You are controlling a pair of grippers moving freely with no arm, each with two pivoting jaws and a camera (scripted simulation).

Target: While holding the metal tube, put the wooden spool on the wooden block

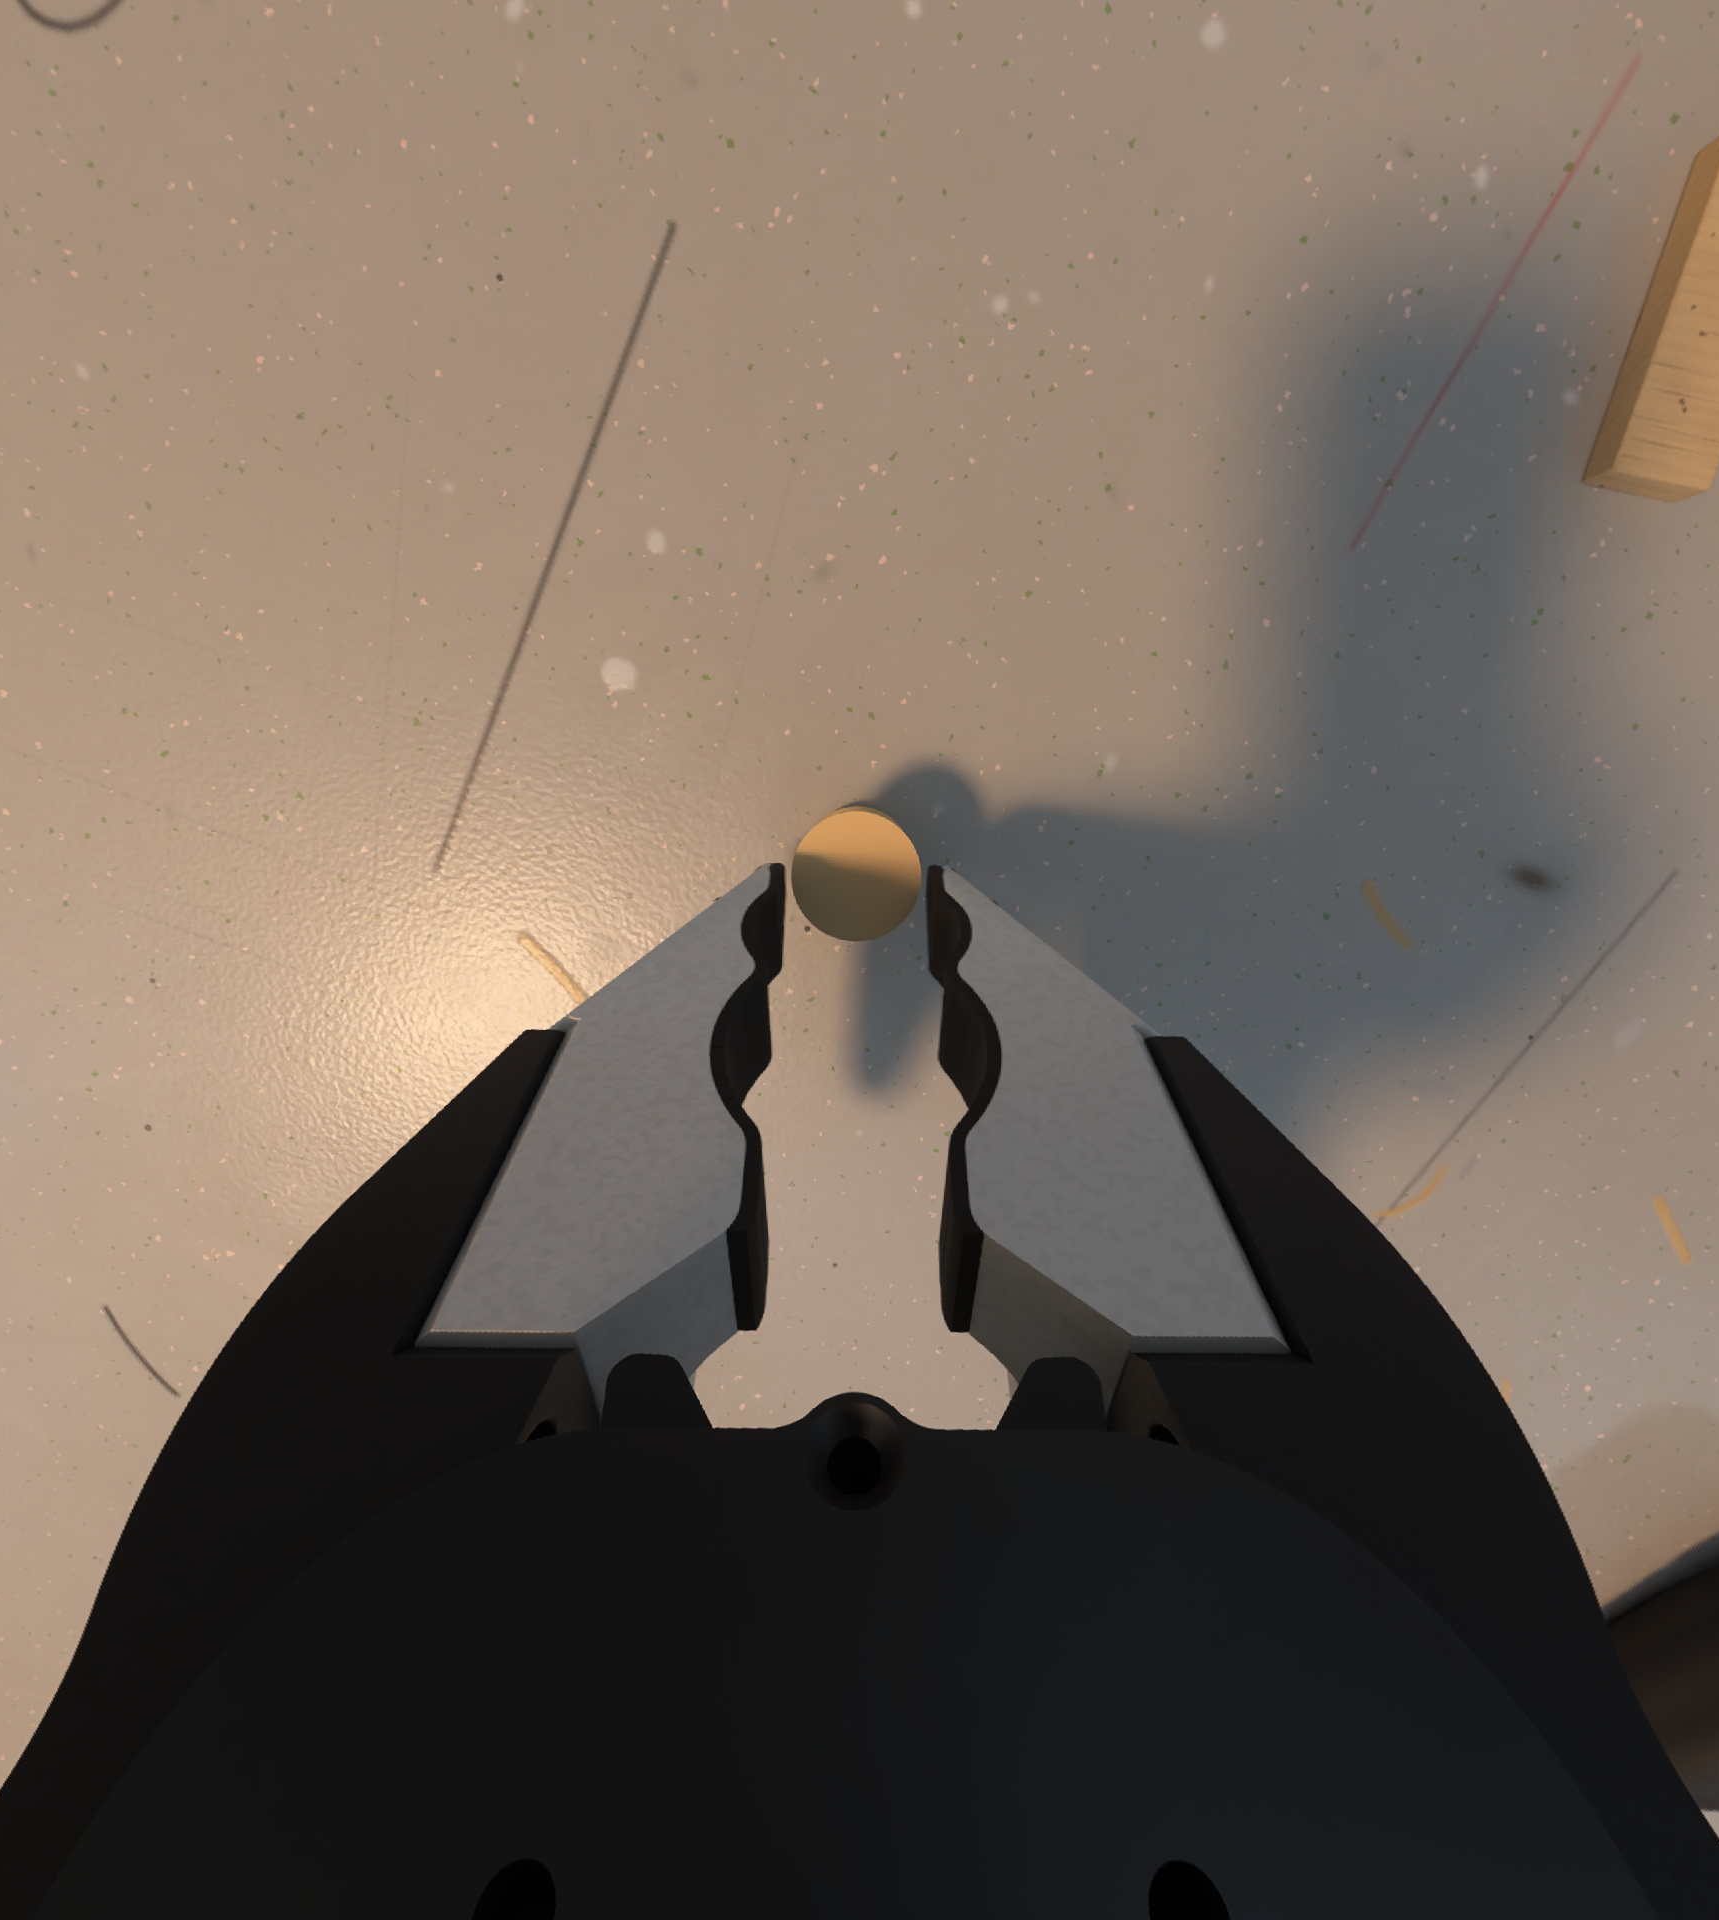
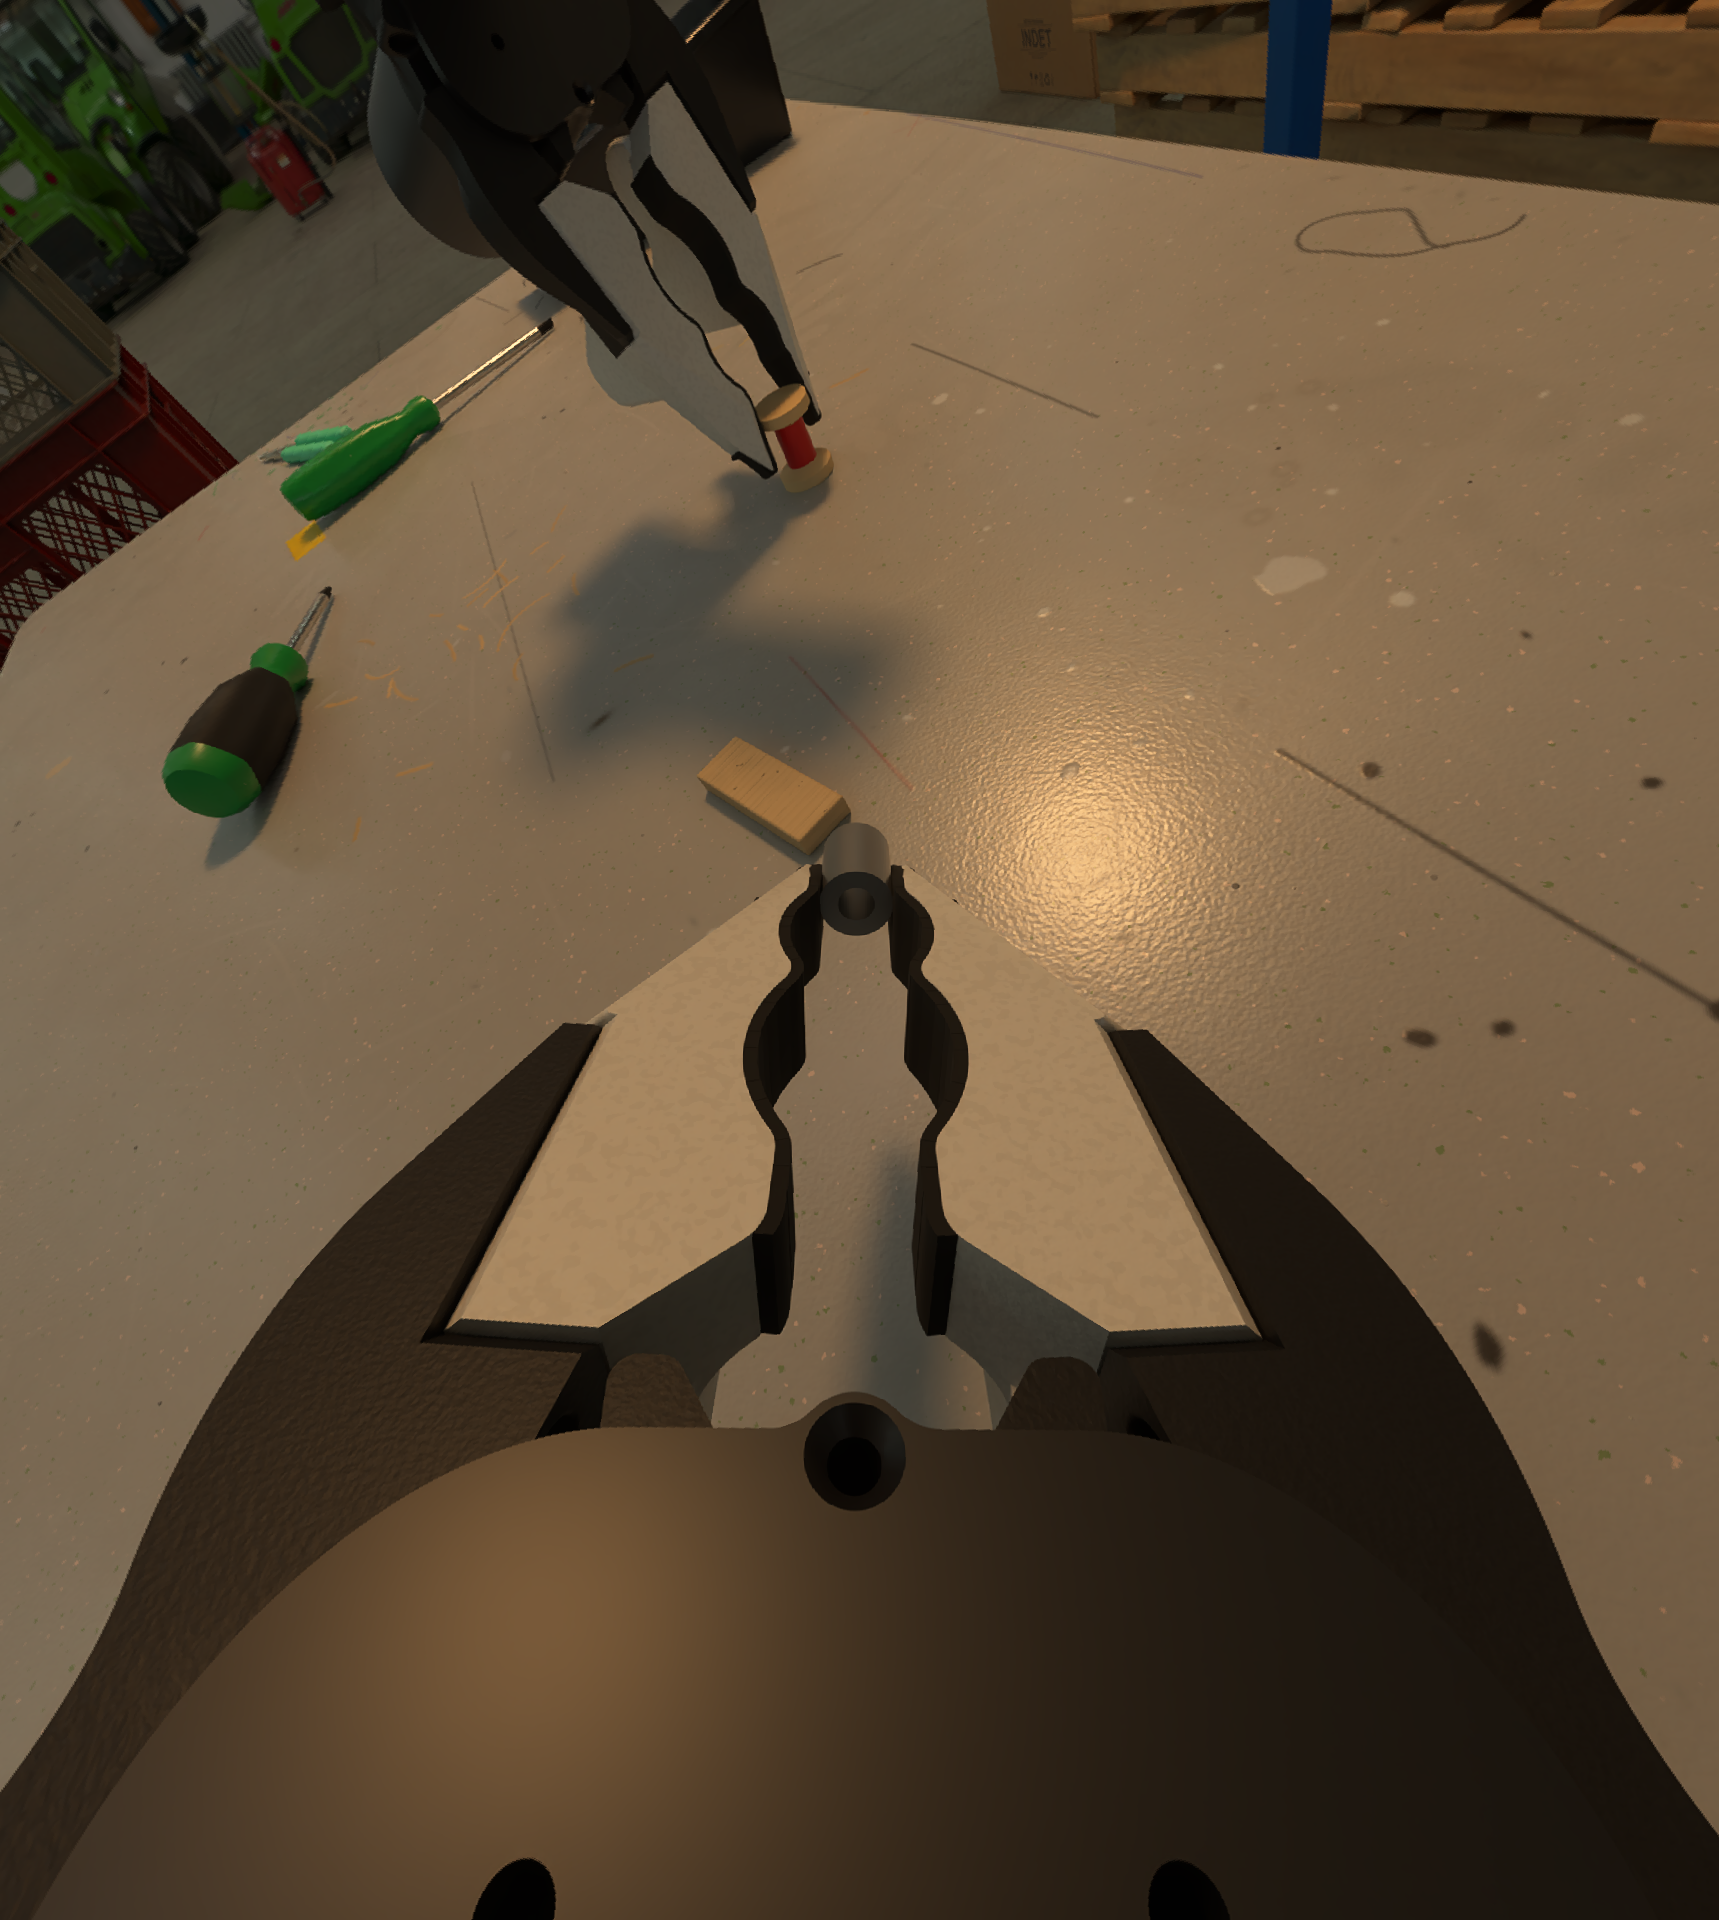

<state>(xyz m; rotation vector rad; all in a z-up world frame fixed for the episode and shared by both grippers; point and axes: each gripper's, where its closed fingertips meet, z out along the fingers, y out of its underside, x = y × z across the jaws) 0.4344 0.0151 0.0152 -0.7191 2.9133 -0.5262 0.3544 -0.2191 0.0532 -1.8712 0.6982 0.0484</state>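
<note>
A speckled beige worktable [image 2: 1250, 644] fills a workshop, with pallets and a green vehicle beyond its far edge. My left gripper [image 1: 856, 883] looks straight down on the wooden spool [image 1: 856, 875], so from there I see only its round tan top; the red-wound core and lower flange are hidden from that camera. From my right wrist view the spool [image 2: 795, 438] stands upright on the table, long axis vertical, with my left fingertips either side of it. The jaws stand slightly apart around the top flange, and I cannot tell whether they touch it. My right gripper [image 2: 855, 888] pinches the metal tube [image 2: 855, 883] at the fingertips; the tube points along my fingers, open bore facing the camera, its far end hard to make out. The wooden block [image 2: 774, 798] lies flat on the table just beyond the tube, long axis running left-far to right-near, well apart from the spool. Left of the block lie two green screwdrivers [image 2: 242, 717], and a dark handle is cut off at the left view's edge
</note>
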